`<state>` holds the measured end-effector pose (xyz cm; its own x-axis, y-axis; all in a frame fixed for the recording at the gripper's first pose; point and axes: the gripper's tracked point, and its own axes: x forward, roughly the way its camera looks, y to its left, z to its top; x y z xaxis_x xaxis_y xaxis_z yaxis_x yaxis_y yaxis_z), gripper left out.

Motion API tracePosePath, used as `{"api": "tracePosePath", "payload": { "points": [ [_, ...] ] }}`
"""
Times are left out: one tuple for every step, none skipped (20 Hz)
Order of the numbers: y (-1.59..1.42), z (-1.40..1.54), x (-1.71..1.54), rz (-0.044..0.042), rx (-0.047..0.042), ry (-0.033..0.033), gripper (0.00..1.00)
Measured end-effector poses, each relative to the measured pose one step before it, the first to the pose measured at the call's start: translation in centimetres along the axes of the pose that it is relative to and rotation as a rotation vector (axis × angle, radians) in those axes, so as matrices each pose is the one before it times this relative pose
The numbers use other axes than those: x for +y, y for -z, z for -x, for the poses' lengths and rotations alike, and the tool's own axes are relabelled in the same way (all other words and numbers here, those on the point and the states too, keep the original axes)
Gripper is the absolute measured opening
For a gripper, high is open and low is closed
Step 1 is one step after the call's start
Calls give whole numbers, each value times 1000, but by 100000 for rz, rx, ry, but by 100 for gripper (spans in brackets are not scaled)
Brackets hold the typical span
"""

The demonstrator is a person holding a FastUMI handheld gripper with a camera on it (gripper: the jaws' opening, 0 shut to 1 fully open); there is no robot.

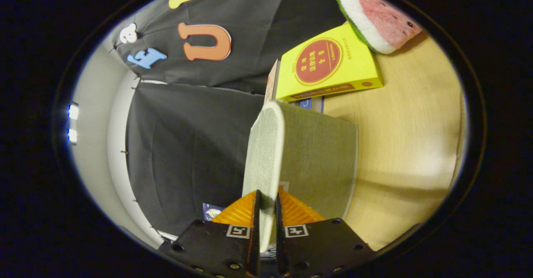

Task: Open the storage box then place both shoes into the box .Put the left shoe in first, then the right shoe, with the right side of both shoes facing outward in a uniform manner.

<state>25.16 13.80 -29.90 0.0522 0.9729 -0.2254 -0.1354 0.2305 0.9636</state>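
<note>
The storage box [322,161] is covered in grey-green fabric and stands on the wooden table, just ahead of my fingers. Its lid [261,153], a flat fabric panel with a pale rim, is raised off the box and stands edge-on to me. My gripper [267,211] is shut on the lid's near edge, one finger on each face of the panel. The whole view is rolled to one side, so the table appears upright beside the box. The lid hides the inside of the box.
Beyond the box a yellow book [329,63] lies on the wooden table [408,145], stacked on other flat items. A watermelon-slice plush [377,18] lies past the book. The booth's black cloth wall [187,145] hangs on the lid's other side.
</note>
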Motion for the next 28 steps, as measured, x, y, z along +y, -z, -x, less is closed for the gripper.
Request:
{"api": "tracePosePath", "payload": {
  "points": [
    [60, 54, 11, 1556, -25, 3240, 5],
    [368, -40, 252, 2182, 832, 3189, 5],
    [52, -46, 122, 1265, 134, 3425, 5],
    [-53, 109, 317, 1222, -1186, 3617, 5],
    [-1124, 479, 327, -517, -644, 3346, 5],
    [986, -125, 392, 1076, -2562, 3992, 0],
    [169, 83, 435, 1287, -1311, 3805, 0],
    [15, -79, 684, 347, -1381, 3410, 0],
    [-32, 249, 816, -447, -1252, 2357, 0],
    [-167, 371, 1174, -623, -2284, 1523, 0],
    [-303, 366, 1281, -205, -2837, 1115, 0],
    [-7, 450, 1574, 336, -2179, 121, 0],
    [-48, 132, 1522, 366, -1635, 796, 0],
    [206, 35, 1328, 296, -722, 1198, 0],
    [108, -43, 1460, 466, -958, 1244, 0],
    [30, -198, 1396, 102, -1256, 1663, 0],
    [-138, -288, 1553, 359, -1051, 677, 0],
    [283, -68, 1689, 437, -1166, 852, 0],
    [-49, -483, 1498, 580, -1392, 1118, 0],
    [94, -456, 1292, 300, -1014, 1663, 0],
    [-157, -710, 1347, -183, -866, 1121, 0],
    [-59, -966, 1308, -804, -1149, 718, 0],
    [-18, -1012, 1272, -628, -14, 40, 1],
    [-114, -1033, 1011, -95, -151, 897, 2],
    [638, -1514, 1304, 1179, 2009, -1344, 8],
    [372, -528, 1153, 1256, 1594, -476, 9],
    [391, -1614, 810, 1067, 802, 1054, 8],
    [187, -957, 726, 1309, 760, 996, 13]
  ]
}}
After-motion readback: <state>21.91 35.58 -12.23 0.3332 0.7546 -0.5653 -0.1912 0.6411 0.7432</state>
